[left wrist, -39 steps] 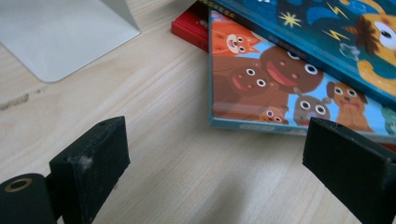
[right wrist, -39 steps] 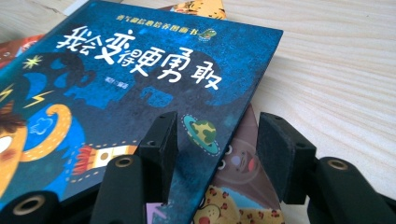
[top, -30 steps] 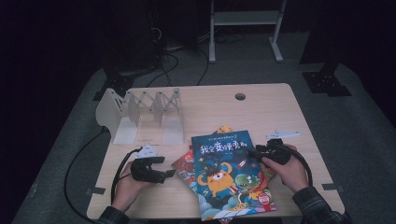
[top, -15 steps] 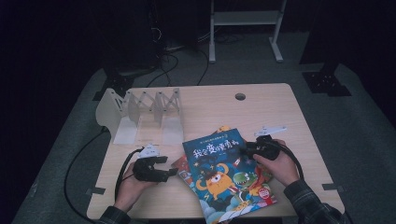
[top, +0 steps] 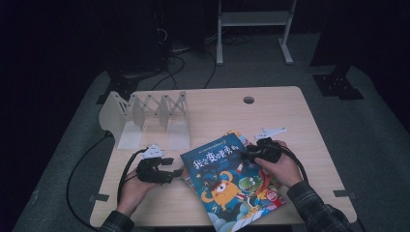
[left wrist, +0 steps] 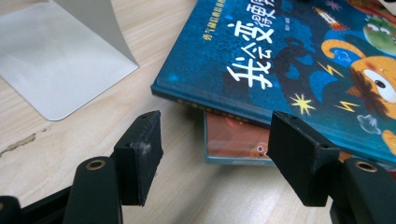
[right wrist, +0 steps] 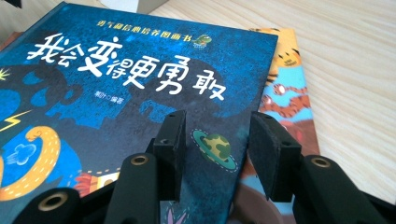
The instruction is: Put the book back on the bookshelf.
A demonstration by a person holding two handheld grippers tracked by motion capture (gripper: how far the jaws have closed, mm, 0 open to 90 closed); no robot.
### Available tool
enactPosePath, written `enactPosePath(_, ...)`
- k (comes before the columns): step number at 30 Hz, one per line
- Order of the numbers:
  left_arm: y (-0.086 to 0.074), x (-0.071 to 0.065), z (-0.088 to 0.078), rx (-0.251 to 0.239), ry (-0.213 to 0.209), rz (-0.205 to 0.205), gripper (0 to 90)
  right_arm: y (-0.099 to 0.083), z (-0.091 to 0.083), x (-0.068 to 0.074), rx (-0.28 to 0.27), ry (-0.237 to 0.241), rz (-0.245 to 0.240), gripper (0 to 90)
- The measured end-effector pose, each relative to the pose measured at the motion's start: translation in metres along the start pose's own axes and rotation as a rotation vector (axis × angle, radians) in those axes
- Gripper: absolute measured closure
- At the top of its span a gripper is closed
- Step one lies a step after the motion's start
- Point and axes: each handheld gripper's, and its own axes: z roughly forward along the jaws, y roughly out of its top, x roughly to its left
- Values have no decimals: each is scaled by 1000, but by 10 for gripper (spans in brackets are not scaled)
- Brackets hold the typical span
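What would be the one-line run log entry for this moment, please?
scene: blue book atop stack, white rack behind | left gripper: jaws open, closing, facing book corner | right gripper: jaws open, closing, over cover

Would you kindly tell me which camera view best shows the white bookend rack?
The high view: the whole white bookend rack shows there, its plates standing in a row on the table's far left. The left claw view catches just one grey-white base plate beside the blue book. The right claw view gives merely a pale corner at the top edge.

The blue book point(right wrist: 140, 84) cover reads 我会变得更勇敢 in large white characters.
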Motion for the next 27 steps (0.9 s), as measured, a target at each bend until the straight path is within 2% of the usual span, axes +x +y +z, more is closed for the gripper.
enactPosePath(2,2,2,3,22,11,2,331,0,1,0,-4,2,-6,559)
enactPosePath(4,3,3,5,11,6,28,341,1,2,1,-6,3,-3,560)
enactPosePath(6,4,4,6,-5,13,32,355,2,4,2,-10,4,-12,561)
enactPosePath(9,7,9,7,-18,3,8,362,2,6,4,-21,19,-23,561)
enactPosePath(10,11,12,8,0,21,2,300,2,7,5,-23,22,-25,560)
enactPosePath(11,12,13,9,-7,9,-3,307,3,8,5,-23,21,-29,559)
enactPosePath(15,16,16,11,-15,21,11,354,4,9,7,-28,20,-36,557)
enactPosePath(16,17,16,13,-36,38,11,356,4,9,8,-29,16,-38,550)
enactPosePath(18,18,16,15,-57,40,0,389,3,8,10,-25,13,-48,533)
enactPosePath(20,19,16,17,-60,38,-6,417,3,6,12,-19,-4,-69,530)
enactPosePath(24,20,18,21,-63,25,-16,419,1,-2,15,-6,-4,-77,530)
enactPosePath(26,19,20,22,-56,-18,-44,419,-5,-15,16,-27,-4,-56,526)
enactPosePath(27,19,20,22,-56,-18,-44,420,-9,-21,16,-33,-3,-44,525)
